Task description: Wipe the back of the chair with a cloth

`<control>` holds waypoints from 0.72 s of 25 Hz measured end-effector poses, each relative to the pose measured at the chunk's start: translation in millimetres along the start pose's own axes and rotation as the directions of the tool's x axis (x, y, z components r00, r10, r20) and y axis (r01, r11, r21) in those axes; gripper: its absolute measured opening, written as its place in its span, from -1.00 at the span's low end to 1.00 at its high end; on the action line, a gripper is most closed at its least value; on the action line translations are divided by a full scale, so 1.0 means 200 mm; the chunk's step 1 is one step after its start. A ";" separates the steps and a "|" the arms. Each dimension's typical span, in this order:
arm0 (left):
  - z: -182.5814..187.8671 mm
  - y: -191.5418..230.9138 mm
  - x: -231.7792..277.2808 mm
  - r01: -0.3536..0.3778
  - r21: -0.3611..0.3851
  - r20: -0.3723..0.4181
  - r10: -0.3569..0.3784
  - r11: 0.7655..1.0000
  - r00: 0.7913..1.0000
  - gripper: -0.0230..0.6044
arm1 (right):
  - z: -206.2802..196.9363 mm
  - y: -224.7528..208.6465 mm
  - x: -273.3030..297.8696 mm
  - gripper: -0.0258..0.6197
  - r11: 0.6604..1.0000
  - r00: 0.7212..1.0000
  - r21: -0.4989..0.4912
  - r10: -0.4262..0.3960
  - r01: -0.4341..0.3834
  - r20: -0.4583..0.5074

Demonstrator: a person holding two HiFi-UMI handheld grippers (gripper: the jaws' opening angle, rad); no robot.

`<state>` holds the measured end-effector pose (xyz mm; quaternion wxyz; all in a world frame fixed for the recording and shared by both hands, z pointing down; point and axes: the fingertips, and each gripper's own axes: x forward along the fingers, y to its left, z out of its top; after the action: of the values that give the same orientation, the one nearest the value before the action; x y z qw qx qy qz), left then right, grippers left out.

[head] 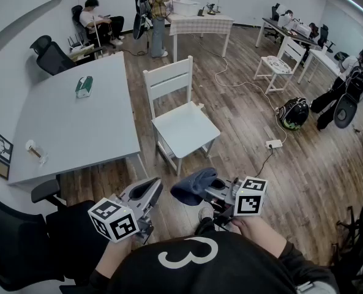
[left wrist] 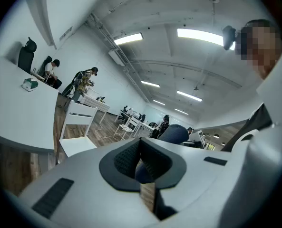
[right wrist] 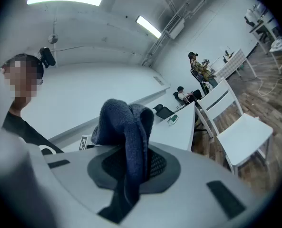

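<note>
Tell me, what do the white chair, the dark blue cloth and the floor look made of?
The chair looks like painted wood, probably: flat slats, smooth matte white coat. The cloth is a soft knitted or terry textile, its looped weave showing. The floor looks like wood planks or wood-look laminate, with brown grain and board seams.

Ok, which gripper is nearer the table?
Left. The left gripper is just off the near corner of the table; the right gripper, holding the cloth, sits farther right.
</note>
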<state>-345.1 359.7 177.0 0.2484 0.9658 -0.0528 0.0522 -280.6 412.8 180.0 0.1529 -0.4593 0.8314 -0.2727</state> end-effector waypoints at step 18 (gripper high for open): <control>-0.04 0.12 0.79 -0.004 -0.049 -0.106 -0.002 0.999 0.994 -0.88 | 0.28 -0.69 -0.29 -0.76 0.993 0.994 0.061 -0.104 0.103 0.015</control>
<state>-193.4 329.8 215.3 0.2746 0.9552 -0.0413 0.1024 -128.2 384.4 216.7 0.1600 -0.4996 0.7964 -0.3009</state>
